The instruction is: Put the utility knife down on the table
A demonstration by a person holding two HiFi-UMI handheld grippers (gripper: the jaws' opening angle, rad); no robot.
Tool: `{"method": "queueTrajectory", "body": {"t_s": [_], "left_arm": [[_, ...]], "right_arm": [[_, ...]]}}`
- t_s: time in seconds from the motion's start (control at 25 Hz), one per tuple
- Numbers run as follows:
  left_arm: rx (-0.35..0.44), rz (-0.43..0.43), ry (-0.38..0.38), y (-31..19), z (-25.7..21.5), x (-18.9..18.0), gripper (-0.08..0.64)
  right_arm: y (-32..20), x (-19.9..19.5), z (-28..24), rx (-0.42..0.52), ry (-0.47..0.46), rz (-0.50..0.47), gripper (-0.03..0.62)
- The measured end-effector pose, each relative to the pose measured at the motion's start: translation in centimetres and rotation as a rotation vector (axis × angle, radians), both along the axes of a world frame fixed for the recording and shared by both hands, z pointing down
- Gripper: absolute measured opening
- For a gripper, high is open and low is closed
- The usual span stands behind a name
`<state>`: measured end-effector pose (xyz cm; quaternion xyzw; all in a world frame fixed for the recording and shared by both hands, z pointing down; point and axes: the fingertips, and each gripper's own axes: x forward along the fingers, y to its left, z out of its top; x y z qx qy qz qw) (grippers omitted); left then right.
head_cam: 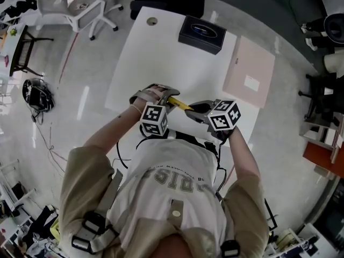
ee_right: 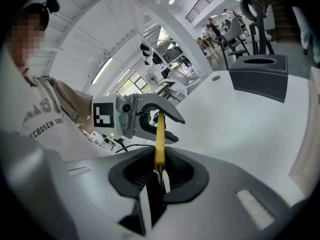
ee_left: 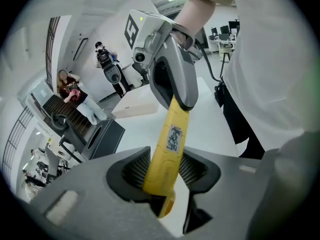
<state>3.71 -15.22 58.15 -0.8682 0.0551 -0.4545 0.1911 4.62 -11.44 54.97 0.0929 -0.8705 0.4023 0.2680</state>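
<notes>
Spanning the gap between the two grippers, the utility knife (head_cam: 181, 104) sits at the centre of the head view, over the near part of the white surface (head_cam: 161, 52) and not resting on it. The right gripper (ee_right: 159, 170) has its jaws closed narrowly on one end of the knife, which appears edge-on between the pads with a slim dark tip just below them. The left gripper (ee_left: 161, 173) has its jaws standing apart; the yellow butt end lies between the ribbed pads unclamped. A black box (head_cam: 202, 34) stands at the far edge of the surface, upper centre of the head view; its contents cannot be made out. The knife's long axis runs from the left jaws at upper left to the right jaws at lower right.
</notes>
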Motion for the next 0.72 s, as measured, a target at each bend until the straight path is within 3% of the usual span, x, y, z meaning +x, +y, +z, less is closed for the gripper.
{"method": "queueTrajectory", "body": {"t_s": [0.28, 0.48, 0.72], "left_arm": [[-0.017, -0.043, 0.008, -0.1, 0.1, -1.9, 0.181], [0.135, 0.048, -0.047, 0.7, 0.9, -2.4, 0.181], [0.142, 0.012, -0.017, 1.0, 1.4, -2.4, 0.173]], "right_arm": [[0.5, 0.2, 0.9, -0.08, -0.032, 0.02, 0.063], [1.0, 0.2, 1.4, -0.157, -0.053, 0.021, 0.063], [1.5, 0.0, 2.1, -0.237, -0.064, 0.016, 0.063]]}}
